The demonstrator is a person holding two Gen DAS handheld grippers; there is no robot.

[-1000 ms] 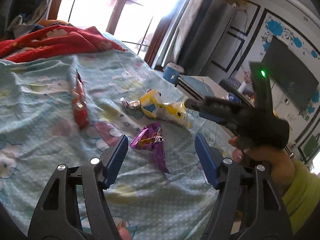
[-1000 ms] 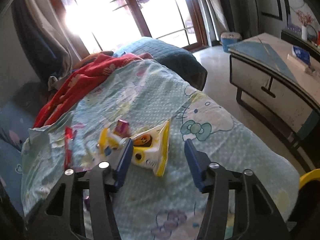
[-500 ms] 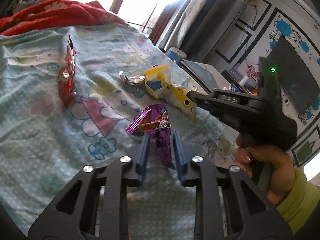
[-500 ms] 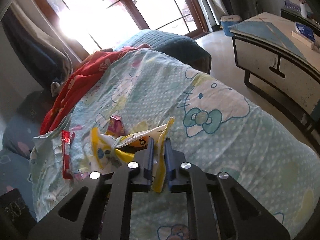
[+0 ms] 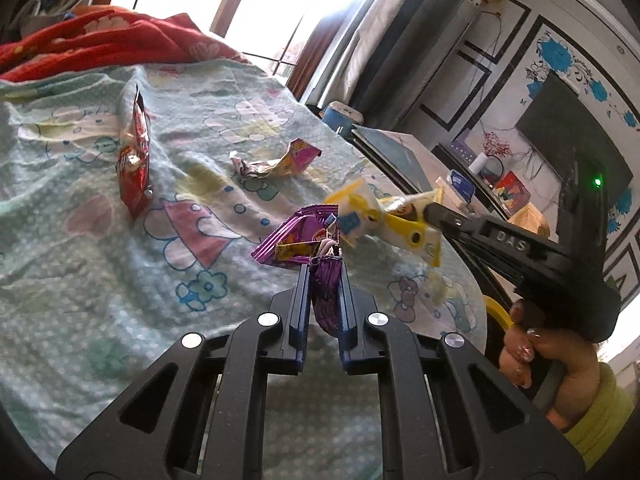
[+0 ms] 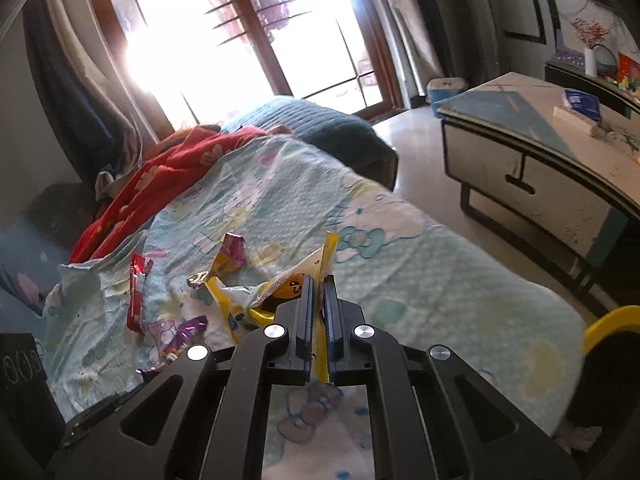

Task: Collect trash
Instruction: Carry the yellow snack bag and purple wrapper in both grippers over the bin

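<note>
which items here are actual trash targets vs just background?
Trash:
- purple wrapper, clamped in left gripper
- yellow-white wrapper, clamped in right gripper
- red wrapper, on the sheet
- pink-yellow wrapper, on the sheet

Background:
- red blanket
- low cabinet
- blue tub

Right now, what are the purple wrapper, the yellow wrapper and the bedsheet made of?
Purple wrapper: probably thin metallic foil or plastic film; it glints and holds sharp crinkles.
Yellow wrapper: looks like glossy printed plastic film, smooth and shiny, bending in soft folds.
Bedsheet: woven cloth, likely cotton, though that's a guess; matte, dotted cartoon print, lying in soft wrinkles.
</note>
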